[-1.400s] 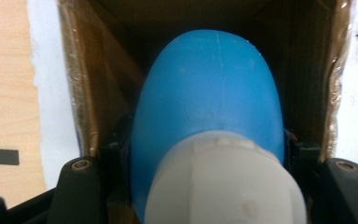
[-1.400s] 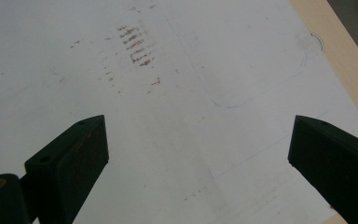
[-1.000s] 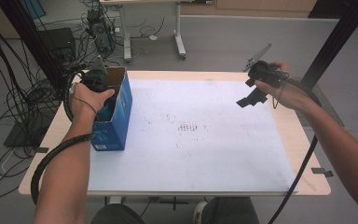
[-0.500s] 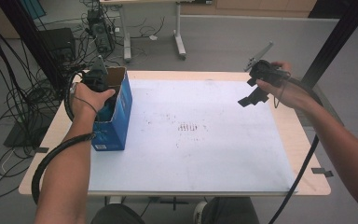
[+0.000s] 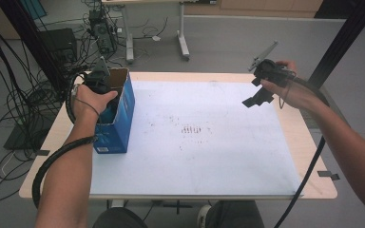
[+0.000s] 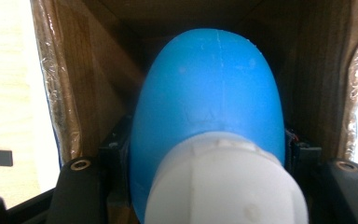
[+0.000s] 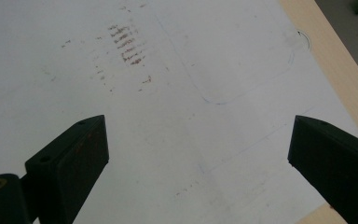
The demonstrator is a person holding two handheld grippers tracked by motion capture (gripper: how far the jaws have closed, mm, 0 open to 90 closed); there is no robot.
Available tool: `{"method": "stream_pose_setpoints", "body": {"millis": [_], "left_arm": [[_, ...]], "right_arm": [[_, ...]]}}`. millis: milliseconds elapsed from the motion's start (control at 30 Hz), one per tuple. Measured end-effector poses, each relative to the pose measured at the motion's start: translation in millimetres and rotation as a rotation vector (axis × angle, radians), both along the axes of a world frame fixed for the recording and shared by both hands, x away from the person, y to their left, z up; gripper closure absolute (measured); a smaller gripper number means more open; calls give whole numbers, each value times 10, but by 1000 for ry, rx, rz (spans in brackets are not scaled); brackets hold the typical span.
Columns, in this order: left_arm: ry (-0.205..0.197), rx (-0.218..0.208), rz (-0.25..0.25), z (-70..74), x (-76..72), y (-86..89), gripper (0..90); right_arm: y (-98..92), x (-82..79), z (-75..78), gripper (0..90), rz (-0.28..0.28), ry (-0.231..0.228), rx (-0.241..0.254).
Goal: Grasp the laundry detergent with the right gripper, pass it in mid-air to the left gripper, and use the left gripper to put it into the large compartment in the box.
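A blue bottle [image 6: 209, 102] with a white cap [image 6: 223, 182] sits between the jaws of my left gripper [image 6: 207, 149], which is shut on it. Gripper and bottle reach down into an open cardboard box [image 6: 88, 70] with brown inner walls. In the high view the box [image 5: 119, 128] is blue outside and stands at the table's left. My left hand holds the left gripper [image 5: 108, 102] in its open top. My right gripper [image 5: 256, 92] hangs open above the table's far right, with nothing between its jaws [image 7: 198, 144].
A large white sheet [image 5: 209, 142] with faint brown marks near its middle covers most of the wooden table [image 5: 313, 142]. Cables, a computer case and desk legs stand on the floor beyond the far edge and to the left.
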State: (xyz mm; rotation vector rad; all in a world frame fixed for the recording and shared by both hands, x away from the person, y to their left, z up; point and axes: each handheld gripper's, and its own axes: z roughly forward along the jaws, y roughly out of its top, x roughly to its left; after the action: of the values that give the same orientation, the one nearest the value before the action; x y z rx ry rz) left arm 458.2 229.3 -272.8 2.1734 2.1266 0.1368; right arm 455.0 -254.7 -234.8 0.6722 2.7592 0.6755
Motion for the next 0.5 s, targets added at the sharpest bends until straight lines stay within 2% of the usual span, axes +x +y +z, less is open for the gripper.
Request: {"method": "stream_pose_setpoints", "body": {"millis": [500], "left_arm": [[-1,5,-2,0,-3,-17,367]], "right_arm": [[-14,-7,18,50,0,-2,-2]]}}
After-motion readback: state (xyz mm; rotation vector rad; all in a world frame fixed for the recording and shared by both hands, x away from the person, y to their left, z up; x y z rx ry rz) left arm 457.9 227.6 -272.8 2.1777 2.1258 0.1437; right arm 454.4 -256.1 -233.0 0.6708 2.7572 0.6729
